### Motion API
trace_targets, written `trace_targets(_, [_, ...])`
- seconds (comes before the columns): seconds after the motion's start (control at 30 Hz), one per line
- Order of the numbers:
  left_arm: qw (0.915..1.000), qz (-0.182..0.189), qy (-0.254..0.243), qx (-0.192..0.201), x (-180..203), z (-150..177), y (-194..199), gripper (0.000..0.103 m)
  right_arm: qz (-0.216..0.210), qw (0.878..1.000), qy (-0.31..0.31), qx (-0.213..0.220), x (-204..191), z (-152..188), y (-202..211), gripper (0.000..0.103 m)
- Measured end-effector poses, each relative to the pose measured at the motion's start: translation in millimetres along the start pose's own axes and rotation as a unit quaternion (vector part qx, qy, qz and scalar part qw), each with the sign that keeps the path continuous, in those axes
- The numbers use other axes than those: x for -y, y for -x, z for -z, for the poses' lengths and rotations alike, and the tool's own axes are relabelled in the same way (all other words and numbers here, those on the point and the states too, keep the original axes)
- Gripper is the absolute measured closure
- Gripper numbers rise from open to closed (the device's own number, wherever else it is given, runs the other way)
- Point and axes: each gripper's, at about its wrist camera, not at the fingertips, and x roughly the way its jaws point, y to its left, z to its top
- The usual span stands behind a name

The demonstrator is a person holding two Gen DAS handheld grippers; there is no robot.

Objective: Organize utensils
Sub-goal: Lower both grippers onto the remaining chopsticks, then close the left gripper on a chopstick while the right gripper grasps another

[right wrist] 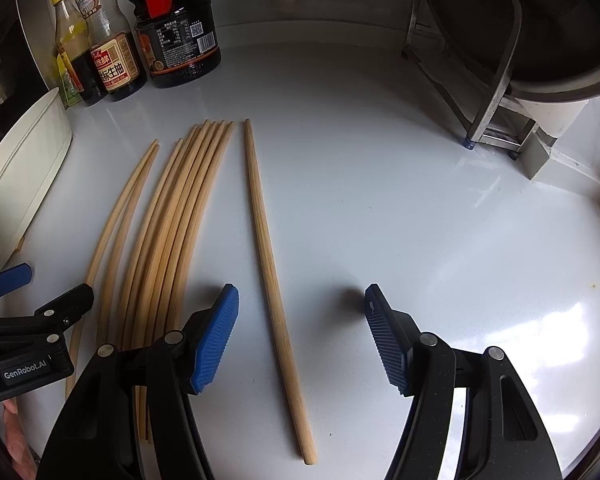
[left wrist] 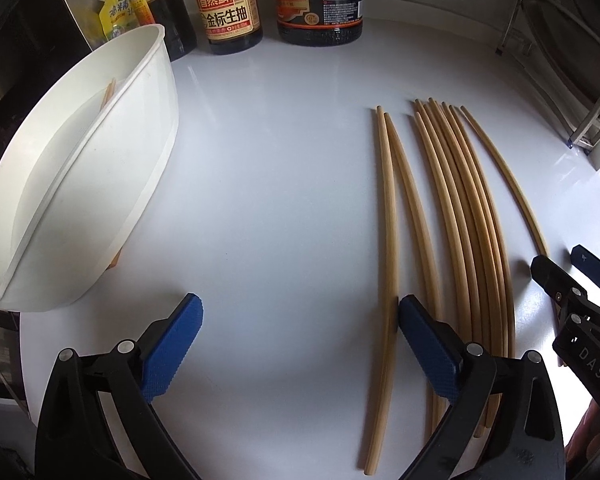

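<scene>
We held both grippers, left gripper [left wrist: 300,316] and right gripper [right wrist: 300,320], open and empty over chopsticks [right wrist: 172,216], laid parallel near the counter [right wrist: 380,160] middle for easy picking.

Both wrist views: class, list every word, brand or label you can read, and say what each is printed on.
"自然鲜" and "金标生抽": soy sauce bottle label.
"GenRobot.AI": left gripper body, right wrist view.
"DAS": right gripper body, partly cut off.
Large dark bottle: back-label print and QR code too small.
Yellow pouch: characters blurred.
</scene>
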Motion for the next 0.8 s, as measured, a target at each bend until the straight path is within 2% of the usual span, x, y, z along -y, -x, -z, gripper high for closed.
trace_targets(0.07, [1.0000, 0.003, -0.002, 0.003, 0, 0, 0, 0.008, 0.002, 1.000, 0.003, 0.004, -1, 0, -1, 0.040])
trace_targets(0.3, [0.9992, 0.026, -0.024, 0.020, 9, -1, 7, 0.040, -0.003, 1.000, 0.023, 0.012, -7, -3, -3, 0.045])
trace_targets(0.4, [0.9984, 0.047, -0.023, 0.020, 10, 0, 9, 0.058, -0.009, 0.999, 0.034, 0.012, -12, -2, -2, 0.059])
trace_targets(0.47, [0.9979, 0.050, -0.033, 0.025, 14, 0, 11, 0.077, -0.013, 0.999, 0.042, 0.009, -16, -2, 0, 0.077])
trace_targets(0.5, [0.9977, 0.050, -0.039, 0.025, 16, 0, 11, 0.092, -0.015, 0.999, 0.045, 0.007, -18, -2, 0, 0.083])
trace_targets(0.53, [0.9976, 0.048, -0.043, 0.024, 18, -1, 12, 0.095, -0.013, 0.999, 0.048, 0.005, -20, -2, 0, 0.096])
trace_targets(0.8, [0.9969, 0.070, -0.033, 0.012, 8, -6, 14, 0.096, -0.043, 0.999, 0.012, -0.001, -14, -3, 8, 0.097])
